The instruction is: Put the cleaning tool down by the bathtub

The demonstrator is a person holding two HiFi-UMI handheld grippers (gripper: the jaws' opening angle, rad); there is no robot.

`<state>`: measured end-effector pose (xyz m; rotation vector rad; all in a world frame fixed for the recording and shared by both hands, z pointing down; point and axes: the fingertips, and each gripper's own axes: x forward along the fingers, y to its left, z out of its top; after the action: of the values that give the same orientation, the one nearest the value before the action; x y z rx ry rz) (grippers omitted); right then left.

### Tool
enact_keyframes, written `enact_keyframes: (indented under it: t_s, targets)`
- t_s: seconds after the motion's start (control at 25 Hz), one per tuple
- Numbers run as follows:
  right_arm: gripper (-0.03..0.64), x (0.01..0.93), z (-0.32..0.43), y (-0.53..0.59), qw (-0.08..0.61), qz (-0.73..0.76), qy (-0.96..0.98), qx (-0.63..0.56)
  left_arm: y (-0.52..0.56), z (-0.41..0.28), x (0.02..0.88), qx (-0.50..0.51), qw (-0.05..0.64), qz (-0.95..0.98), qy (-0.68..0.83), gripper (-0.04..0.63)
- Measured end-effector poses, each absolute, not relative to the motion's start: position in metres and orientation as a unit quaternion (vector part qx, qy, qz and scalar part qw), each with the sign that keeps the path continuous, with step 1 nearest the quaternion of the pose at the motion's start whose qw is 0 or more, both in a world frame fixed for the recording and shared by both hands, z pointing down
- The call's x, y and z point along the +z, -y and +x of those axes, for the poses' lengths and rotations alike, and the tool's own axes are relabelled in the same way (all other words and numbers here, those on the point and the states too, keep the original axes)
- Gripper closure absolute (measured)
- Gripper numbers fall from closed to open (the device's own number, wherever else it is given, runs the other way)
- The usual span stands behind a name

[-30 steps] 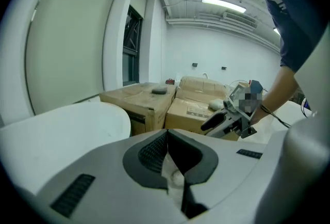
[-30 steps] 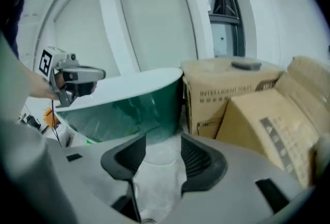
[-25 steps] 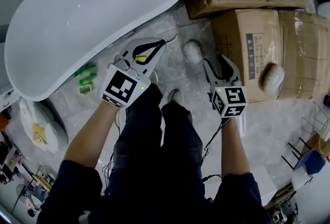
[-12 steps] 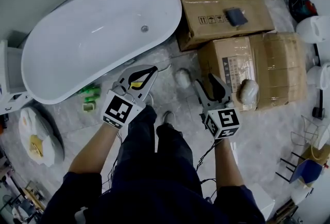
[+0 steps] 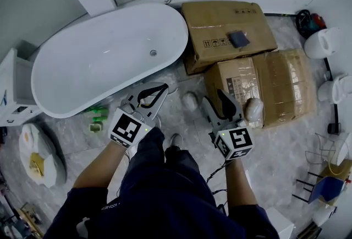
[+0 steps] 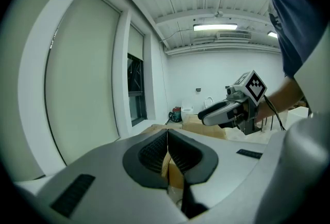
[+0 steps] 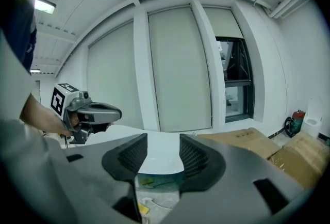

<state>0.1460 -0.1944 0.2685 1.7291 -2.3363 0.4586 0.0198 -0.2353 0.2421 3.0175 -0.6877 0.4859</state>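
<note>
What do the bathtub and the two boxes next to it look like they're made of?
Bathtub: glossy white, smooth moulded shell with soft highlights; acrylic or enamel, can't tell which. Upper box: plain brown cardboard, matte, printed handling marks. Lower box: same cardboard, its right part seemingly under shiny, wrinkled clear film.

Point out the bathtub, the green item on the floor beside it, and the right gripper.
bathtub [image 5: 82,67], head view, bare inner basin.
green item [image 5: 99,110], head view, its middle.
right gripper [image 5: 213,98], head view, midway between its open fingertips.
</note>
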Motion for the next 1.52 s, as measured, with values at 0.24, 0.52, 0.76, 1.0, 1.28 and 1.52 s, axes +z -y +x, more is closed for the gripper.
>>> enact_keyframes:
  t_s: [0.24, 0.52, 0.76, 1.0, 1.28, 1.52]
  targets:
    - [0.434, 0.228, 0.142, 0.19, 0.08, 0.586, 0.796, 0.129, 0.225, 0.02, 0.213, 0.134, 0.001, 0.965, 0.224, 0.563]
    - [0.474, 0.205, 0.137, 0.184, 0.068, 0.581, 0.802, 0.117, 0.22, 0.025, 0.191, 0.122, -0.012, 0.968, 0.22, 0.563]
    - [0.52, 0.192, 0.132, 0.179, 0.062, 0.578, 0.807, 0.105, 0.215, 0.029, 0.181, 0.116, -0.019, 0.97, 0.215, 0.563]
    - [0.565, 0.176, 0.13, 0.174, 0.049, 0.577, 0.81, 0.09, 0.209, 0.029, 0.17, 0.111, -0.028, 0.971, 0.211, 0.563]
    - [0.611, 0.17, 0.131, 0.166, 0.037, 0.58, 0.809, 0.09, 0.205, 0.031, 0.165, 0.108, -0.031, 0.971, 0.211, 0.563]
    - [0.612, 0.169, 0.129, 0.164, 0.038, 0.572, 0.815, 0.086, 0.203, 0.035, 0.164, 0.098, -0.024, 0.973, 0.208, 0.563]
